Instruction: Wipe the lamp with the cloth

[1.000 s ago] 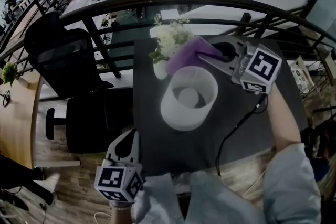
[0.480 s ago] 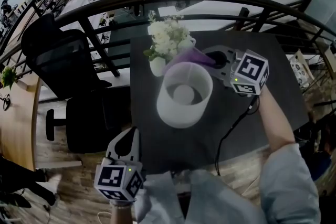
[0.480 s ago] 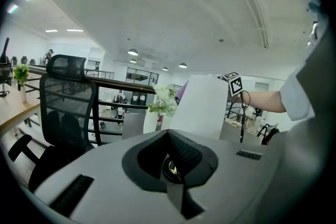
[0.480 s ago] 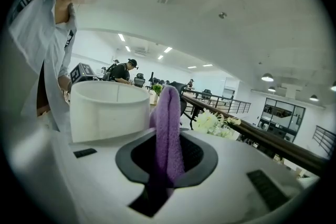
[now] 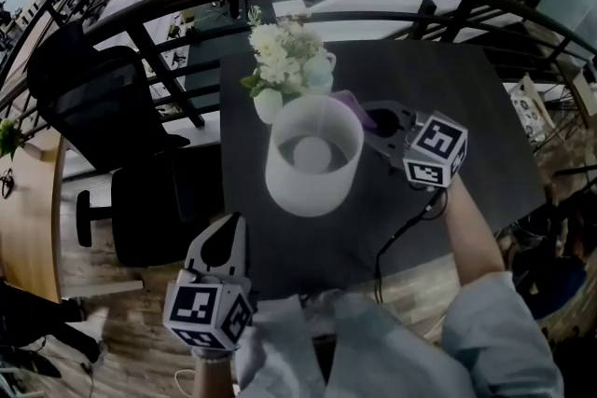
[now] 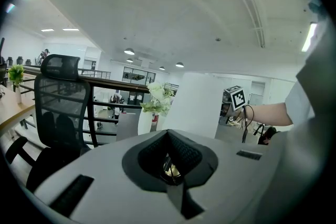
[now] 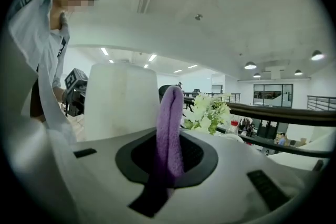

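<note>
The right claw is squeezing the purple cloth tight, and the white lamp stands straight up just to its left, much nearer to it than to the left claw, which is pinched together holding nothing.

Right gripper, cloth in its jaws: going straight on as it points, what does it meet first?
Probably the edge of the lamp shade, brushed by the cloth; the flowers stand just beyond. Depth is unclear.
</note>
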### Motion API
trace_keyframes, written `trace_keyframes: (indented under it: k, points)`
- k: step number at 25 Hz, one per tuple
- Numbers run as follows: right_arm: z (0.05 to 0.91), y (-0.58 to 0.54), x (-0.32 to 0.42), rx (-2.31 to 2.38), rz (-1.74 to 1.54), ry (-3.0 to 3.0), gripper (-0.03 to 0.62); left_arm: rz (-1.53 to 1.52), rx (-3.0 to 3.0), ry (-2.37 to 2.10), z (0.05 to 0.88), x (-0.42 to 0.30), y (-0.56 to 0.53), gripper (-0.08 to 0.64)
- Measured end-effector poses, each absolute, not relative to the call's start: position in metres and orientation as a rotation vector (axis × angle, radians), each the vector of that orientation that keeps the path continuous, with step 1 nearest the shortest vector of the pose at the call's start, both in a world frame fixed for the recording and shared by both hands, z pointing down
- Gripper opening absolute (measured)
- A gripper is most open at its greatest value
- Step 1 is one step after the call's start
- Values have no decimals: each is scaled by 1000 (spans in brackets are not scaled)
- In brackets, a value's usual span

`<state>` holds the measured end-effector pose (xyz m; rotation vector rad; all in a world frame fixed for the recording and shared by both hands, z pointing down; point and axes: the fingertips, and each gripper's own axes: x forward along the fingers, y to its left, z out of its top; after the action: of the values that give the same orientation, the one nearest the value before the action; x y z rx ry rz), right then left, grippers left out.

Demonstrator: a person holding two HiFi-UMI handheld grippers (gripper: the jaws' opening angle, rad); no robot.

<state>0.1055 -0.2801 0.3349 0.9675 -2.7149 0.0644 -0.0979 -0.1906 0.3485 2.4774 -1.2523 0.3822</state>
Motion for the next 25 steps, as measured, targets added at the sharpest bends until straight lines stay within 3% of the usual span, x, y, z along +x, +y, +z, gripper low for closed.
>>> trace_keyframes:
  k: [25]
  points:
    - [436, -198, 135, 1188, 330, -2563, 51, 409, 2497, -1220, 353, -83, -185, 11]
